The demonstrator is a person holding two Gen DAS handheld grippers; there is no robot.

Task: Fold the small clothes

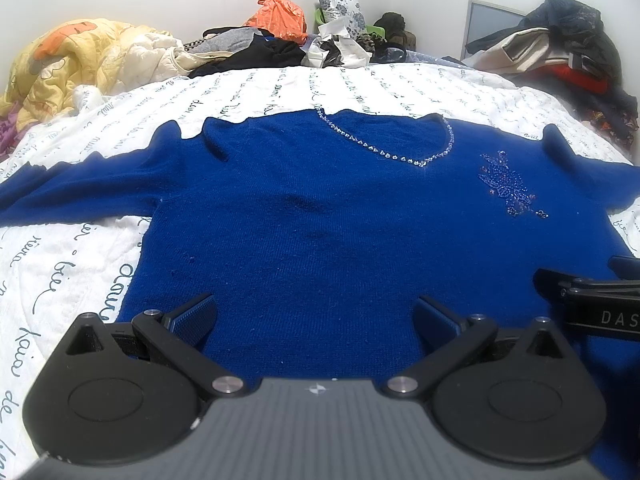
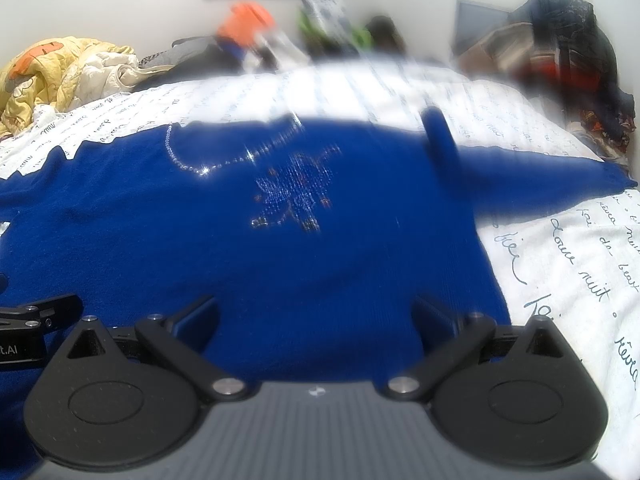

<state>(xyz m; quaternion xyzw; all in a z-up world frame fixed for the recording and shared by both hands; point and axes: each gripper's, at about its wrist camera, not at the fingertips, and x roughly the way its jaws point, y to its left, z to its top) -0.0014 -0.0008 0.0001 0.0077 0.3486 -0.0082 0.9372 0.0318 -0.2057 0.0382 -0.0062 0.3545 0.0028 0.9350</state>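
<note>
The blue sweater [image 1: 320,208] lies flat across the near half of the bed [image 1: 360,84], and nothing stands on it. A bare strip of white cover runs beyond its neckline. Past that strip a pile of clothes [image 1: 256,50] lines the far edge. A yellow quilt [image 1: 76,64] crowds the far left corner, and a heap of dark clothes [image 1: 568,52] crowds the far right. Bare cover shows to the left and right of the sweater's body.

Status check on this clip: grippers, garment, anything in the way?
Left gripper open, right gripper open, both empty. Blue sweater spread flat on bedspread, unfolded. Nothing on it.
</note>
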